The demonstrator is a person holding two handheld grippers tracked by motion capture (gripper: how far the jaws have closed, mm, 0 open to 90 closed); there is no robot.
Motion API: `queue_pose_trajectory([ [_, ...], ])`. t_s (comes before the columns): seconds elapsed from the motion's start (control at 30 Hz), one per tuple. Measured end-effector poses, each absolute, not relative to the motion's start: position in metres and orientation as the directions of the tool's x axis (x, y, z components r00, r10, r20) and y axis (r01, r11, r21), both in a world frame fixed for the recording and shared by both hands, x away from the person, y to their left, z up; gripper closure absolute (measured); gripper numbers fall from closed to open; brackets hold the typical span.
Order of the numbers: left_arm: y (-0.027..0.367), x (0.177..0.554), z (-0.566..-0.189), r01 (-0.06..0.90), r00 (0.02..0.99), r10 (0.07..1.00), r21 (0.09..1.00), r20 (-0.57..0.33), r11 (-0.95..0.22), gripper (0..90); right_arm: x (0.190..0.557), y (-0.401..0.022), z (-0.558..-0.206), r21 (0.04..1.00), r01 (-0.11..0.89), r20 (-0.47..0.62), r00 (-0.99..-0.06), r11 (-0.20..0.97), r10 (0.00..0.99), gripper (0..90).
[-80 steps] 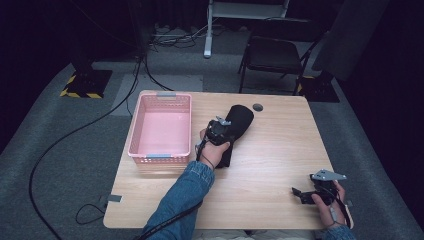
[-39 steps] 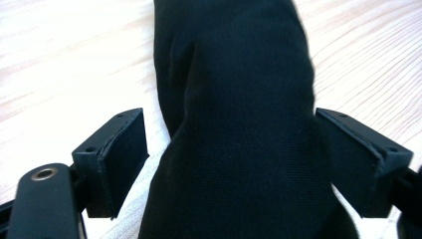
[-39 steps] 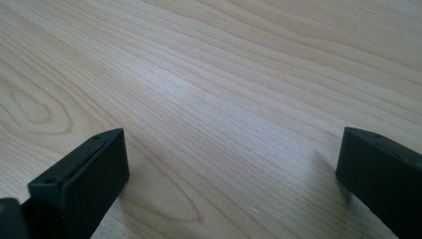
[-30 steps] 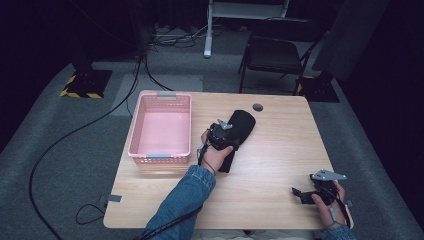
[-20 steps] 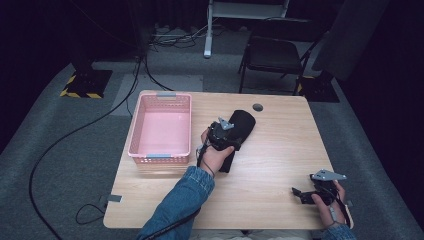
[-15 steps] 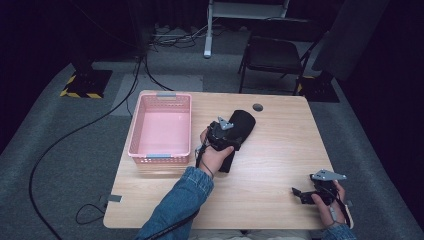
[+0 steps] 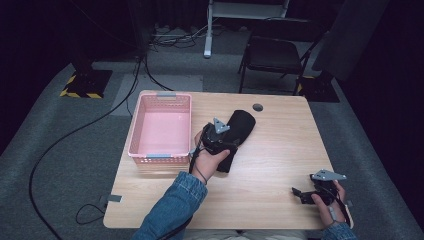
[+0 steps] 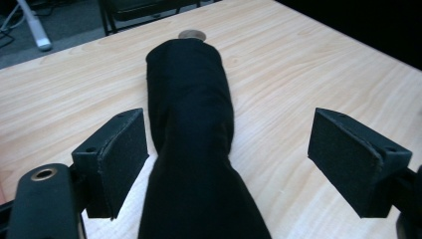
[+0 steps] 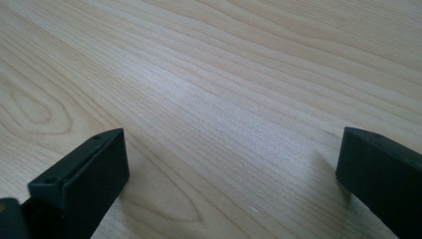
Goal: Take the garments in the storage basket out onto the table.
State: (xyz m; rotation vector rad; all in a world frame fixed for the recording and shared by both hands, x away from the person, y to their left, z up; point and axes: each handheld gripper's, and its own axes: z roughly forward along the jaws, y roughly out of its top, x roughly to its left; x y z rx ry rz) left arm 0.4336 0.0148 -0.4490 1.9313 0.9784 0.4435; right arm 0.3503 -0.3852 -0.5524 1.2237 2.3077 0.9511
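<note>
A long black folded cloth (image 7: 241, 126) lies on the wooden table (image 7: 280, 155) near its middle, right of the pink basket. My left gripper (image 7: 230, 132) hovers over the cloth's near half and points along it toward the far edge. In the left gripper view the cloth (image 8: 191, 119) runs up between the jaws; the left pad (image 8: 122, 159) is close beside it, the right pad (image 8: 356, 157) stands well clear. My left gripper (image 8: 244, 164) is open. My right gripper (image 7: 297, 192) rests at the table's near right corner, open (image 9: 229, 174) over bare wood.
An empty pink plastic basket (image 7: 135, 135) stands on the table's left part. A round grey cable grommet (image 7: 257, 106) sits in the tabletop just beyond the cloth's far end, also seen as the grommet (image 8: 191, 34). A dark chair (image 7: 272, 52) stands behind the table.
My left hand has shifted slightly and lifted a little over the cloth, jaws still wide. The right hand has kept still.
</note>
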Motion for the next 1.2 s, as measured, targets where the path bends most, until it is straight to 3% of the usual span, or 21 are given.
queue_pose_trajectory([
  [0.6, 0.029, 0.403, -0.431, 0.39, 0.669, 0.741, 0.877, -0.06, -0.281, 15.0, 0.35, -0.385, -0.552, 0.705, 0.586, -0.002, -0.56, 0.398, 0.828, 0.1],
  [0.93, 0.041, 0.388, -0.427, 0.324, 0.667, 0.745, 0.894, 0.018, -0.311, 15.0, 0.35, -0.385, -0.552, 0.706, 0.586, -0.003, -0.56, 0.398, 0.828, 0.1],
  [1.2, 0.051, 0.382, -0.433, 0.33, 0.661, 0.75, 0.892, 0.015, -0.309, 15.0, 0.35, -0.385, -0.552, 0.705, 0.586, -0.002, -0.56, 0.398, 0.828, 0.1],
])
